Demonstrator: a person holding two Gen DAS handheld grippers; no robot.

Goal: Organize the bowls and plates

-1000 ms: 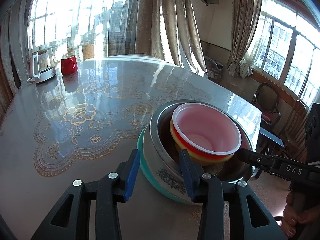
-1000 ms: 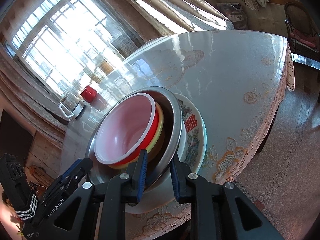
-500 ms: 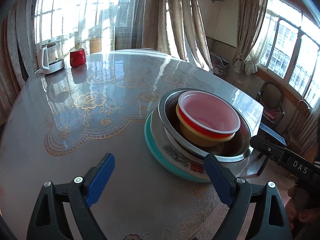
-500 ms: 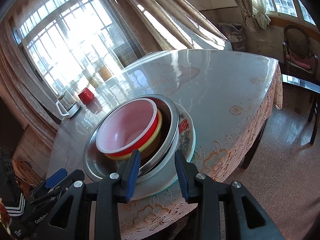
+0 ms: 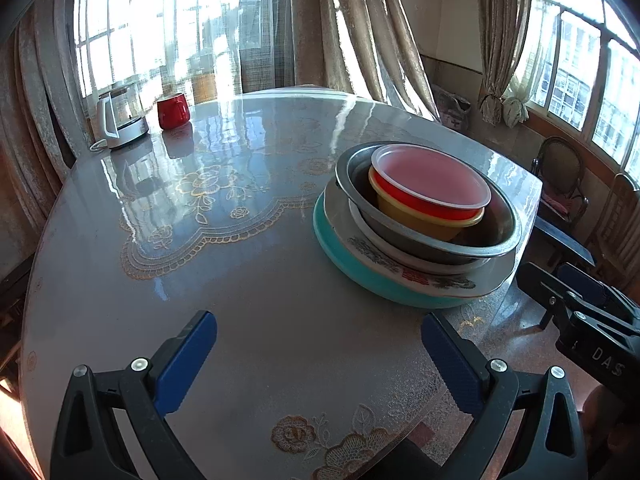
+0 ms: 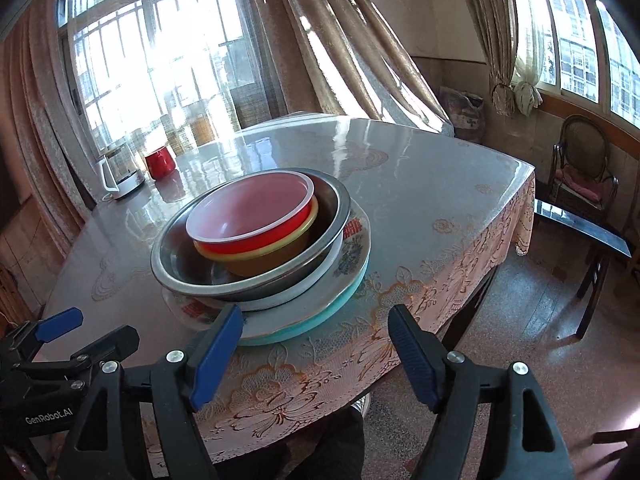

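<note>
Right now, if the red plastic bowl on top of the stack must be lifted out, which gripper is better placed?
Probably the right gripper. Its opening jaws, empty, sit close to the stack's near edge, the red plastic bowl just beyond. The left gripper, also opening and empty, faces bare table, with the stack off to its right.

- My left gripper had been clamped on the near rim of the stack of plates and bowls; its jaws were opening and nothing lay between them.
- I drew that gripper back, so bare table lay between it and the stack.
- My right gripper had pinched the steel bowl rim; its jaws were opening, off the rim.
- I pulled it back past the table edge, and the stack stood free.
</note>
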